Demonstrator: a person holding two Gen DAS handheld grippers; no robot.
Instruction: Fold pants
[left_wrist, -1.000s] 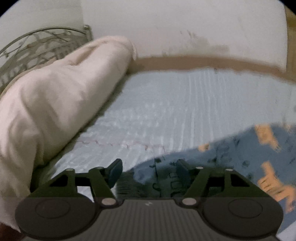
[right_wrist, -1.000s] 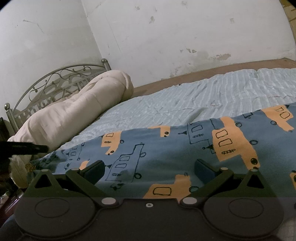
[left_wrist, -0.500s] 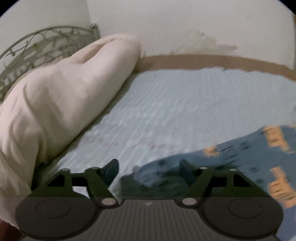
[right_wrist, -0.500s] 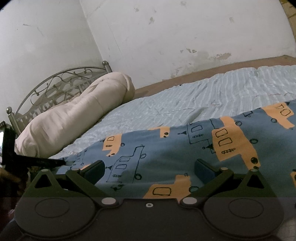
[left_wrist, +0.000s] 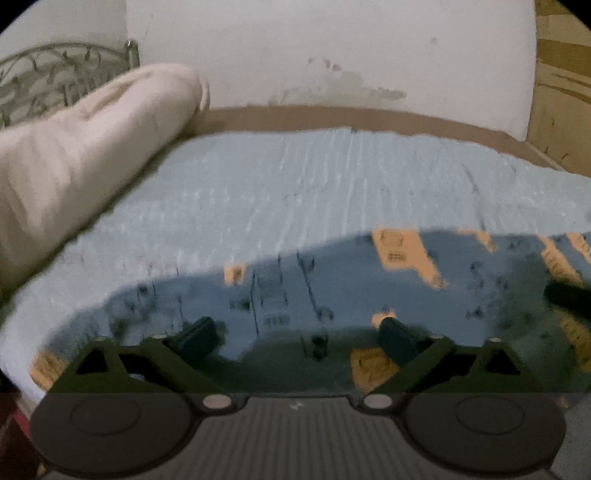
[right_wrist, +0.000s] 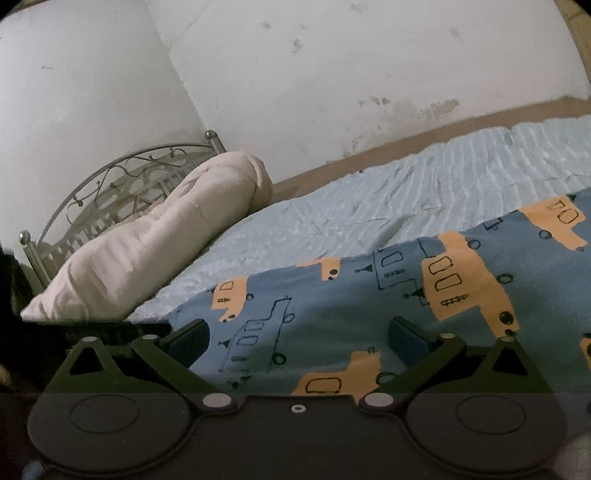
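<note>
On bed (right_wrist: 369, 206): one pants (right_wrist: 369, 295); left gripper (left_wrist: 297, 338) jaws opening, nothing pinched; right gripper (right_wrist: 297, 338) spread, empty

Pants (right_wrist: 369, 295): soft matt blue cloth printed with orange and black-outline vehicles. Bed cover (right_wrist: 424, 192): pale blue cloth, ribbed and slightly crinkled. Rolled quilt (right_wrist: 159, 240): cream cloth, matt, softly creased. Headboard (right_wrist: 110, 177): scrolled metal with a dull sheen and ball finials. Wall (right_wrist: 332, 74): white matt paint, chipped and stained. Left gripper (left_wrist: 299, 338) and right gripper (right_wrist: 297, 338): matt dark plastic, with a ridged housing on the left one.
</note>
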